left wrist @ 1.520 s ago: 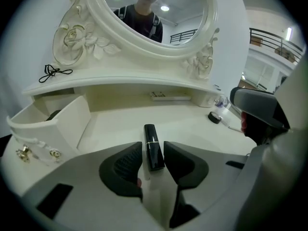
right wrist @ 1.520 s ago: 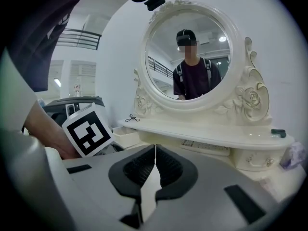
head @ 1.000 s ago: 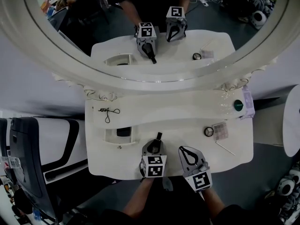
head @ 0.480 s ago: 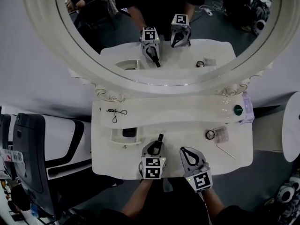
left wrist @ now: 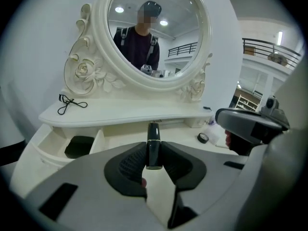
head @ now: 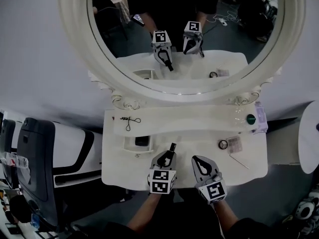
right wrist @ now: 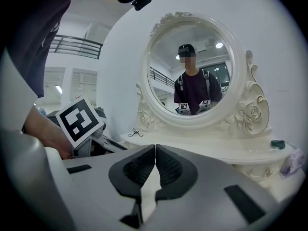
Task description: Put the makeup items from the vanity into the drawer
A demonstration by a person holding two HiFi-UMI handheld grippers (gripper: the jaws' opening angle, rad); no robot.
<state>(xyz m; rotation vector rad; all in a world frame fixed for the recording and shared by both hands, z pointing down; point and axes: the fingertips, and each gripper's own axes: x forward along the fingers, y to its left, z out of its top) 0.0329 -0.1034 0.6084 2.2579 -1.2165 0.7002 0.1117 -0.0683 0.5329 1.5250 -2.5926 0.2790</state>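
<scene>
your left gripper [left wrist: 154,153] pinches a slim black lipstick tube [left wrist: 153,141] by its lower end. most of the tube stands out ahead of the jaws, and it appears raised off the vanity top [head: 189,141]. your right gripper [right wrist: 155,153], just to the right of the left one, has its jaws pressed together on nothing.

**risks.** the hold is short and the tube looks glossy, so a quick swing could let it pivot or slide out between the pads. the open drawer [left wrist: 98,141] lies ahead and to the left of the left gripper. it is small and already holds a dark flat thing [left wrist: 79,146]. come in too low and the free tip may strike the drawer's near wall; come in too far forward and it may catch the shelf edge above the drawer.

**surroundings.** a black cord [head: 130,121] lies on the shelf beyond the drawer. ahead and to the right of the right gripper are a small round compact [head: 223,144], a clear packet [head: 234,142] touching it, and a thin stick [head: 240,158]; a green lid [head: 250,118] sits further off. nothing stands between the left gripper and the drawer.
</scene>
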